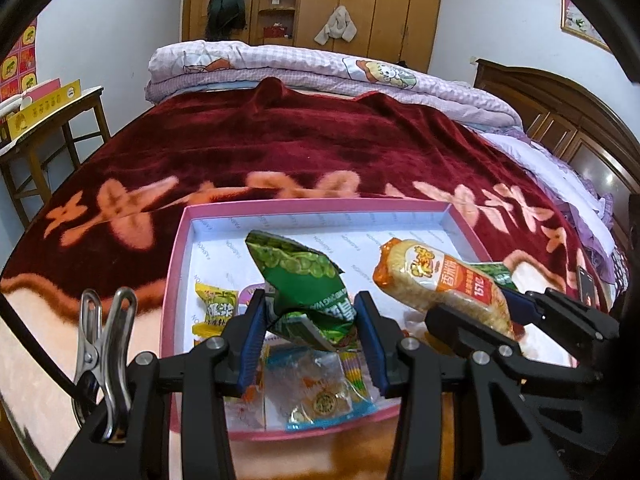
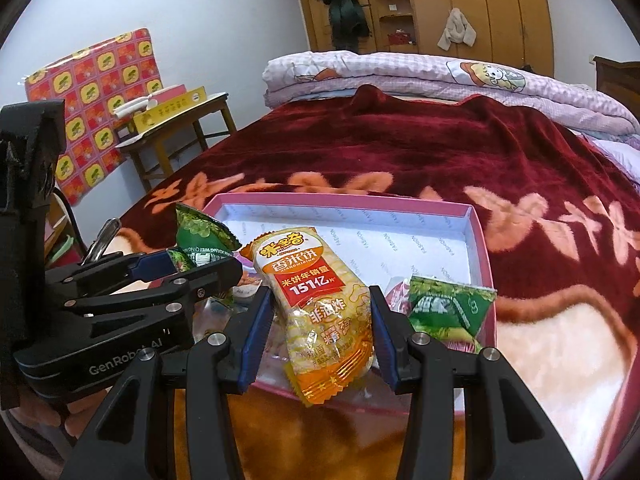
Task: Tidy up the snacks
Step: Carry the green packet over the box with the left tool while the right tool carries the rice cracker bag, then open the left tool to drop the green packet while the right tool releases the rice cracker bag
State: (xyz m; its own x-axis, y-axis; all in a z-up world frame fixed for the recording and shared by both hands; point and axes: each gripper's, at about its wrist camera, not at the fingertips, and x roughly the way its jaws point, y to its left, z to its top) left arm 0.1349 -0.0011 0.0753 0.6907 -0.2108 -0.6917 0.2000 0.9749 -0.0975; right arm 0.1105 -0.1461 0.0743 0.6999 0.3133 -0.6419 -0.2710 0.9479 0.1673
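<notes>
Nearest the lens, the left gripper (image 1: 310, 332) is clamped on the crumpled lower end of a green foil snack packet (image 1: 300, 276), and the right gripper (image 2: 320, 330) is clamped on the waist of an orange-and-clear plastic rice cracker pack (image 2: 320, 300); both packets are held up above the near part of the shallow pink cardboard box with a white lining (image 1: 320, 206). The slick, air-filled wrappers look liable to slide out of the pads, and the brittle crackers could crack under the squeeze. The two tools sit just beside each other, so a careless turn might knock them together. Below lie a clear wrapper with blue edges (image 1: 320, 396) and a yellow sweet packet (image 1: 214, 304), where a dropped packet could pile up untidily. Beyond, the soft dark red plush blanket (image 1: 320, 140) could let the box tilt if pressed.
</notes>
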